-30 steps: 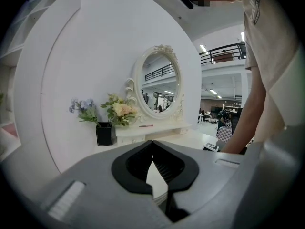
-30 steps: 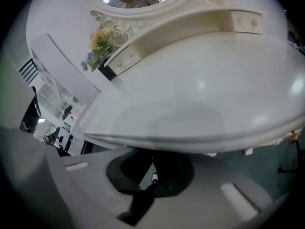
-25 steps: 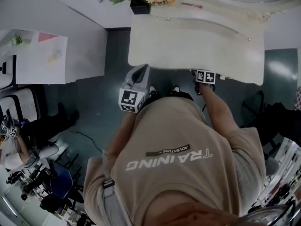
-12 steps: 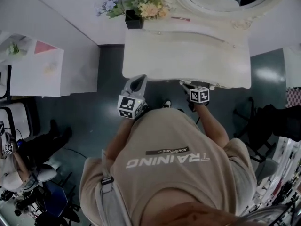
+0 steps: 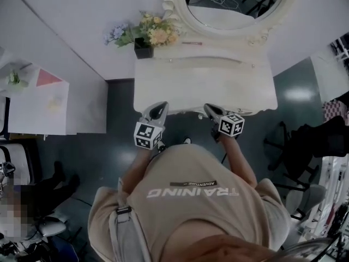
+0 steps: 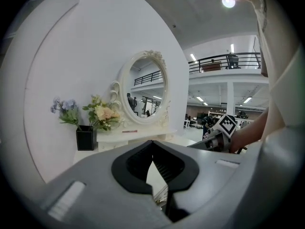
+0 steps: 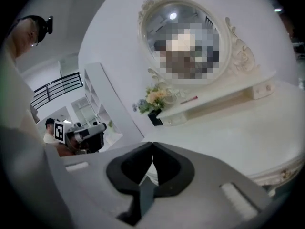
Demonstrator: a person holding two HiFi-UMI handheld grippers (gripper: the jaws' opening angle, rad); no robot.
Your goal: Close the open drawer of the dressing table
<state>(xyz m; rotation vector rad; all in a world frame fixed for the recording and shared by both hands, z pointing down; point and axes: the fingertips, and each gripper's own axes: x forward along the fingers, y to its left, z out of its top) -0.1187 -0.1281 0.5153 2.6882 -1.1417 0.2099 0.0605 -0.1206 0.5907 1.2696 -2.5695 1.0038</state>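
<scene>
The white dressing table (image 5: pixel 204 83) stands against the wall under an oval mirror (image 5: pixel 234 4). Its top hides the drawer front from above, so I cannot tell how the drawer stands. My left gripper (image 5: pixel 159 107) points at the table's front edge near the left end, jaws shut on nothing. My right gripper (image 5: pixel 210 108) reaches the front edge near the middle, also shut and empty. In the left gripper view the jaws (image 6: pixel 152 143) meet in front of the tabletop (image 6: pixel 128 142). The right gripper view shows shut jaws (image 7: pixel 152 146) over the tabletop (image 7: pixel 238 128).
A black vase of flowers (image 5: pixel 143 40) sits at the table's back left, beside a raised shelf (image 5: pixel 212 56). A white partition (image 5: pixel 54 100) stands to the left. A dark chair (image 5: pixel 297 146) is on the right. A seated person (image 5: pixel 32 201) is at the lower left.
The head view has pulled back and up, so the mirror now shows. Both grippers have drawn slightly back from under the table's front edge, and the right one has moved left.
</scene>
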